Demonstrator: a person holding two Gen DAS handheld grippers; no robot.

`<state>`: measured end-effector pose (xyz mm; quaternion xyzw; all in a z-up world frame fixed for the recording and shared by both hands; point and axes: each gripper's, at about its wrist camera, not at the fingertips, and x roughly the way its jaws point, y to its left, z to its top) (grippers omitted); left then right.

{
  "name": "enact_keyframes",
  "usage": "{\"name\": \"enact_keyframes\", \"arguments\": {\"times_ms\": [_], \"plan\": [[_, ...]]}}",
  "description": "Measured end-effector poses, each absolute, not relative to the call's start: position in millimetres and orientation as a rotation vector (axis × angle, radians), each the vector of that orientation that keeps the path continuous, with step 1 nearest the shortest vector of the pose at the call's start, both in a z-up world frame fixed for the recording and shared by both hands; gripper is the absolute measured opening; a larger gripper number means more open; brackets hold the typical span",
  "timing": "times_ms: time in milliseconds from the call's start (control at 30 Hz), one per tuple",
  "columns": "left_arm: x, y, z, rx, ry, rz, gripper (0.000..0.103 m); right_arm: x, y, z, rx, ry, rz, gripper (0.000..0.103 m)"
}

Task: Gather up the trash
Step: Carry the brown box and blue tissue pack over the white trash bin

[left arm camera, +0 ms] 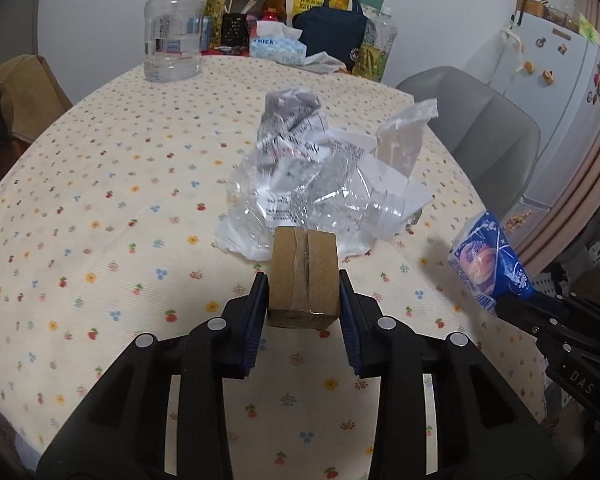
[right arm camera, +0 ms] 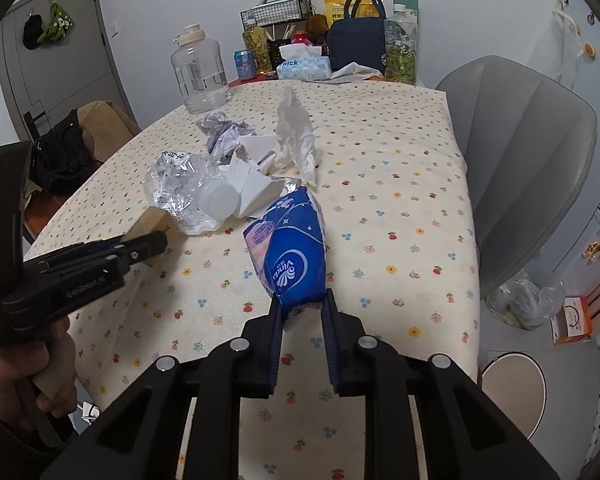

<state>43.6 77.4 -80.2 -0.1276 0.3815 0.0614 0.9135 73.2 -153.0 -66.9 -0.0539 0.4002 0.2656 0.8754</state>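
My left gripper (left arm camera: 303, 280) is shut on a small brown cardboard box (left arm camera: 304, 276), both pads pressed on its sides just above the flowered tablecloth (left arm camera: 100, 240). My right gripper (right arm camera: 302, 300) is shut on the lower end of a blue tissue wrapper (right arm camera: 290, 248), which sticks up and forward from the jaws. Behind the box lies a heap of trash: a crushed clear plastic bottle (left arm camera: 300, 188), crumpled printed paper (left arm camera: 292, 120) and a white crumpled tissue (right arm camera: 296, 136). In the right wrist view the left gripper (right arm camera: 156, 240) and the box (right arm camera: 152, 224) appear at the left.
A big clear water jug (left arm camera: 174, 28), a tissue box (left arm camera: 276, 46), a navy bag (left arm camera: 334, 28) and bottles crowd the table's far end. A grey chair (right arm camera: 528, 160) stands at the right side. On the floor are a lidded bin (right arm camera: 512, 392) and a plastic bag (right arm camera: 528, 300).
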Motion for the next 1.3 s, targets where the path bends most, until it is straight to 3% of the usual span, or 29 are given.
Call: {"name": "enact_keyframes", "arguments": {"times_ms": [733, 1300], "plan": [[38.2, 26.8, -15.4, -0.173, 0.645, 0.028, 0.034, 73.7, -219.8, -23.0, -0.031, 0.730, 0.433, 0.019], [85.7, -56.5, -14.8, -0.094, 0.658, -0.145, 0.034, 87.5, -325.2, -27.1, 0.066, 0.725, 0.213, 0.019]]}}
